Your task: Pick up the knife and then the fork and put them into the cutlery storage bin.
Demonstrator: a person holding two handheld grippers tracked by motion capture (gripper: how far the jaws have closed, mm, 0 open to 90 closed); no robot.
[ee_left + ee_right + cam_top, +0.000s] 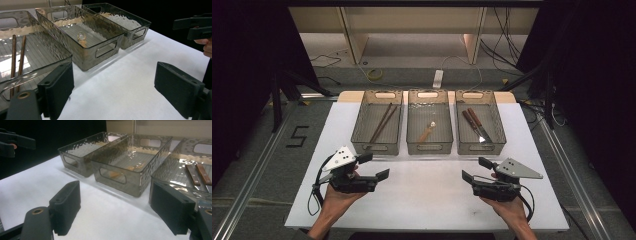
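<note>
Three clear plastic bins stand in a row at the back of the white table (427,200). The left bin (377,146) holds two brown chopsticks (383,122), also seen as chopsticks (17,57). The middle bin (429,147) holds a spoon (428,131). In the right bin (479,146) lie two wooden-handled knives (476,125). My left gripper (374,166) hovers in front of the left bin, open with nothing between its jaws. My right gripper (475,169) hovers before the right bin, open and holding nothing.
The table's front half is bare white surface between the two grippers. Black frames and cables stand at both sides, with shelving behind. The other hand's gripper (195,25) shows at the far right of the left gripper view.
</note>
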